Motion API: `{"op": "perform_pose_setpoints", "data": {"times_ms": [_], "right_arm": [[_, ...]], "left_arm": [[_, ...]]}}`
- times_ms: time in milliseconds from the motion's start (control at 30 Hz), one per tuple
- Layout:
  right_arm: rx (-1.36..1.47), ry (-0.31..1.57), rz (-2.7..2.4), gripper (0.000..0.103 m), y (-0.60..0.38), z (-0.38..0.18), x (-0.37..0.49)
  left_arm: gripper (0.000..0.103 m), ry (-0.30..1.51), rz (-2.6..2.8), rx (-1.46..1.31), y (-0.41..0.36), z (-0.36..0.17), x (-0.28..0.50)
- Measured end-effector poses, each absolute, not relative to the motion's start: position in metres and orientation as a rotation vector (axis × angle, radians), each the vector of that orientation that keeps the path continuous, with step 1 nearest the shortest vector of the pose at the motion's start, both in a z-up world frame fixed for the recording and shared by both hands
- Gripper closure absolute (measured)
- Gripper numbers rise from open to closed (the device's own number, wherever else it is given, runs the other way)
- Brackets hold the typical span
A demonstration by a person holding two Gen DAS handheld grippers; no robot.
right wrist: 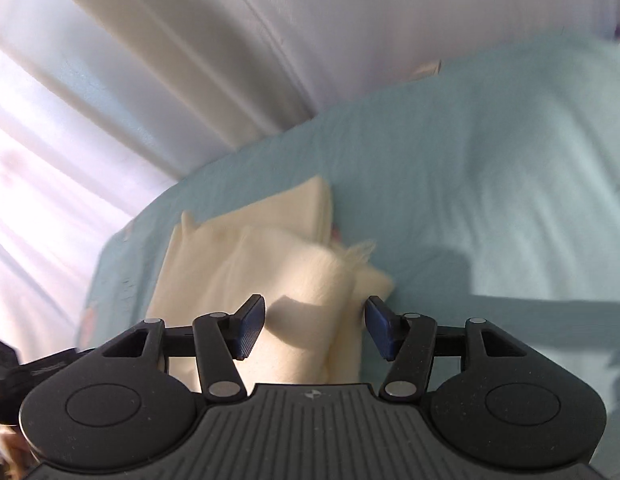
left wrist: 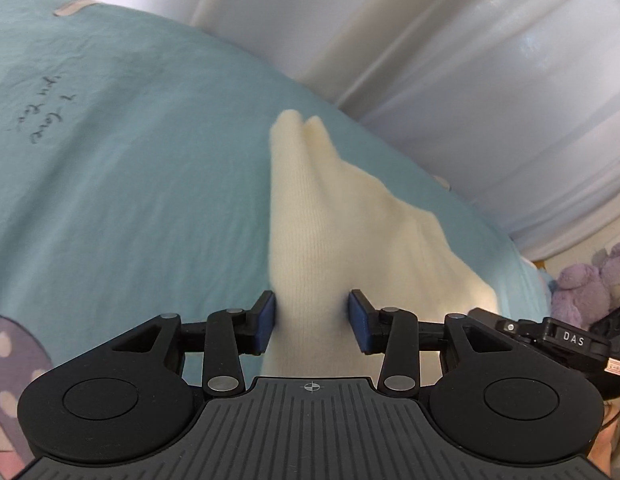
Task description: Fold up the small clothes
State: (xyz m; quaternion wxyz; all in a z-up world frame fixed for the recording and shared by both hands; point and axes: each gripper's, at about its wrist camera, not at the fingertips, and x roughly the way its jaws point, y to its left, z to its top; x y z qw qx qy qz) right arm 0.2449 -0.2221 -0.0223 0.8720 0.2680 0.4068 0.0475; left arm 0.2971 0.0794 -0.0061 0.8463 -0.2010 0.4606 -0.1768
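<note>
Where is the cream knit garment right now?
The cream knit garment lies on the teal bedsheet near the white curtain, between the left gripper pads.

Cream garment [left wrist: 310, 220]: soft knit cloth with a fine ribbed weave, matt, slightly fuzzy at the edges. Bed sheet [left wrist: 129, 180]: teal woven cloth, matt, lightly creased, with dark script on it. Curtain [left wrist: 470, 40]: thin pale fabric with a faint sheen, hanging in folds. Left gripper [left wrist: 312, 322] and right gripper [right wrist: 314, 328]: matt black plastic bodies with ribbed grey plates and bright metal pivot pins; fingers [left wrist: 265, 322] carry blue pads — textured, dull finish. Plush toys [left wrist: 582, 284]: lilac, fluffy pile.
</note>
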Motion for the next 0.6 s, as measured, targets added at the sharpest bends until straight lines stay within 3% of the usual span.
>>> {"op": "perform_pose_setpoints", "data": {"times_ms": [133,267,333,433,567,600], "right_arm": [[0.513,0.720,0.130,0.048,-0.197,0.012,0.248],[0.645,0.862,0.273,0.075,-0.148,-0.010,0.293],[0.702,0.910,0.241,0.079,-0.144,-0.026,0.303],[0.569,0.846,0.101,0.085,-0.135,-0.034,0.306],[0.463,0.747,0.061,0.103,-0.149,-0.049,0.307],[0.478,0.723,0.068,0.103,-0.151,-0.055,0.311]], "left_arm": [[0.060,0.875,-0.291,-0.444,0.100,0.009,0.291],[0.050,0.828,-0.236,-0.411,0.089,0.022,0.304],[0.050,0.813,-0.211,-0.397,0.075,0.025,0.314],[0.052,0.800,-0.141,-0.332,0.047,0.020,0.335],[0.045,0.770,-0.163,-0.193,0.001,0.005,0.364],[0.045,0.772,-0.163,-0.154,-0.010,-0.001,0.370]]}}
